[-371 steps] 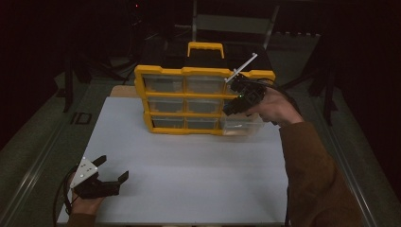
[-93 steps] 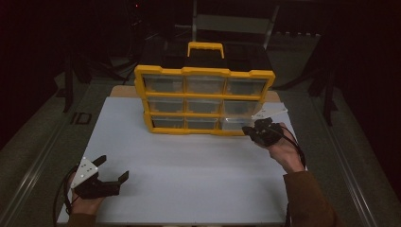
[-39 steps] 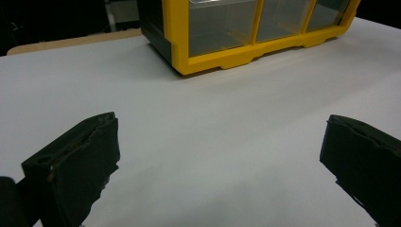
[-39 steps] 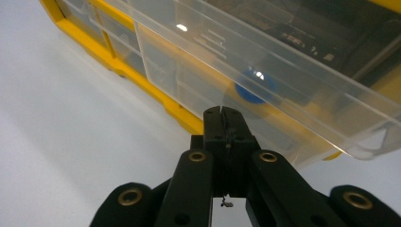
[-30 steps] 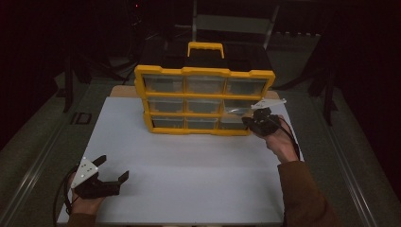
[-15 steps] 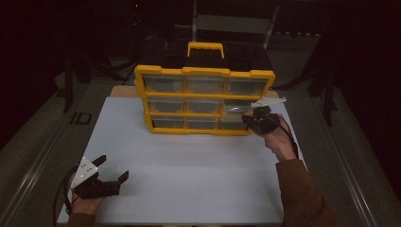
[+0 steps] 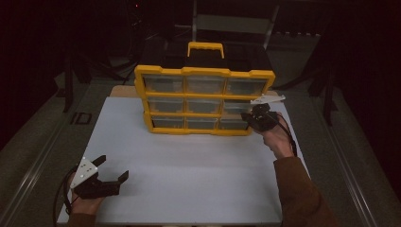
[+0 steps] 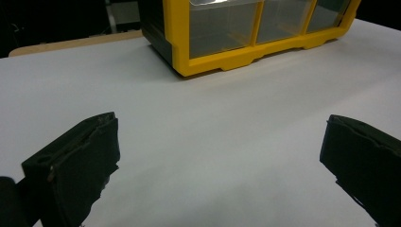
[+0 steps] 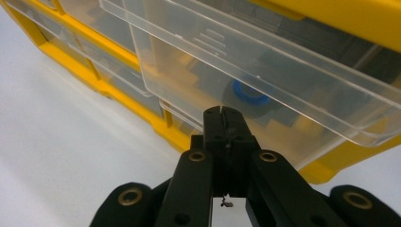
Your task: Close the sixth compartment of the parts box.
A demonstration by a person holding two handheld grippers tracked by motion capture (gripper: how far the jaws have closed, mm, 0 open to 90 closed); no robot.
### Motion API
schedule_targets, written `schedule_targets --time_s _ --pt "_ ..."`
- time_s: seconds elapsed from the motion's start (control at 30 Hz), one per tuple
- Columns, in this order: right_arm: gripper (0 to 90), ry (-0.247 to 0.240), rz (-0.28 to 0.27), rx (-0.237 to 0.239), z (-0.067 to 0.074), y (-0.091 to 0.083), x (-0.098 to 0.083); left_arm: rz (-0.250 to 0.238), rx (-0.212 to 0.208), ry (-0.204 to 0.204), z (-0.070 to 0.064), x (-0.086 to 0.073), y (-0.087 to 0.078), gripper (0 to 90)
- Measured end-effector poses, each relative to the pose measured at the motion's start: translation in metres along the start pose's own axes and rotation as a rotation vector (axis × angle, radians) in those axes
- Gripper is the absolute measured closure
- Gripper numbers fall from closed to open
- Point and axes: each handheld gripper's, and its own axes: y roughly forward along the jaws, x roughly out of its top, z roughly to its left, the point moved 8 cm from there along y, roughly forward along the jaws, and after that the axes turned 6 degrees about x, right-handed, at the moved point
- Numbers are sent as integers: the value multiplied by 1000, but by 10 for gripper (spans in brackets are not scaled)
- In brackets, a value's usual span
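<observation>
Yellow organizer box (image 7: pixel 204 101) stands upright on the white desk (image 7: pixel 189 161), carry handle (image 7: pixel 205 47) on top, nine clear drawers in three rows facing the person.

Right tool (image 7: pixel 251 119) sits at the box's lower right front, tips against the drawers there. In the right gripper view the right tool (image 9: pixel 222 113) has its jaws pressed flat together, nothing between them. The closed tips meet the front of a clear drawer (image 9: pixel 265 94) that stands pulled out a little from the yellow frame. Just beyond the tips, inside that drawer, lies a blue ring (image 9: pixel 249 93); dark pieces lie beside it, too blurred through the plastic to name. Whether the tips touch the drawer front or stop just short of it, cannot tell. More clear drawers run off to the upper left of the tool, and the yellow frame edge (image 9: pixel 142 113) passes just below them.

Left tool (image 7: pixel 109 174) rests on the desk at the near left corner, well apart from the box, held in the person's left hand. In the left gripper view the left tool (image 8: pixel 222 151) has its jaws spread wide, only bare desk between them. Ahead of it, well off, is the box's bottom left corner (image 8: pixel 182 66) with its lowest drawers.
</observation>
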Motion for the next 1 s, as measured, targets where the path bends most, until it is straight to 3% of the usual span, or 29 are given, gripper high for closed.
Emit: schedule_targets --time_s 1.0 --pt "899 21 0 -22 -4 11 6 3 -1 2 0 0 0 0"
